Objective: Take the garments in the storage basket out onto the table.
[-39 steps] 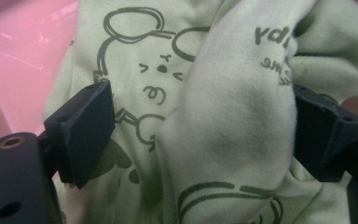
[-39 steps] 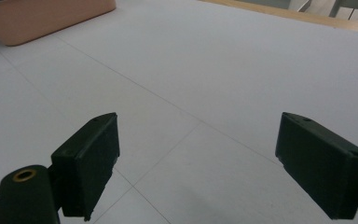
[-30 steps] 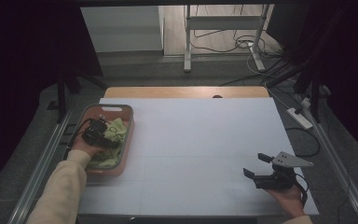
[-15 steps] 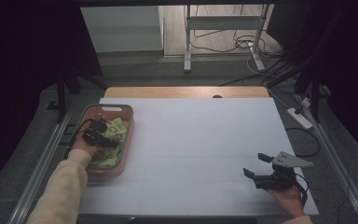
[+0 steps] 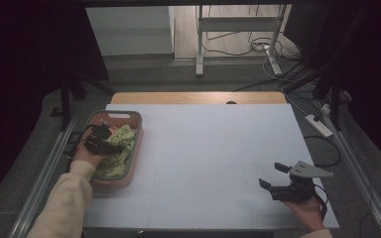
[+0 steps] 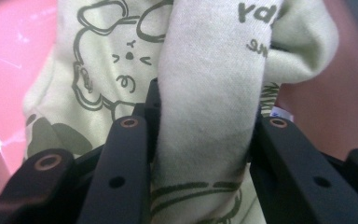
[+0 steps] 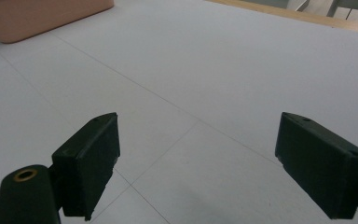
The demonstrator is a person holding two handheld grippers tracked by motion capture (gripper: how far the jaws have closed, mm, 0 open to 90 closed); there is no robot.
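A pale green cloth (image 5: 124,137) printed with dark cartoon outlines lies crumpled in a pink tray (image 5: 112,115) at the table's left. My left gripper (image 5: 115,146) reaches into the tray from the near side. In the left gripper view its jaws have just been closing, and a thick fold of the cloth (image 6: 209,93) is pinched between the pads of the left gripper (image 6: 203,116). My right gripper (image 5: 273,175) hovers low over the white table at the near right, open, with nothing between the jaws of the right gripper (image 7: 198,140).
The white tabletop (image 5: 213,148) stretches between the two hands. A corner of the pink tray (image 7: 42,16) shows far off in the right gripper view. A wooden edge (image 5: 198,97) borders the table's far side, with cables and a stand on the floor beyond.
The left gripper's jaws have come together on the cloth in the tray, and the hand shifted slightly. The right gripper has stayed where it was.
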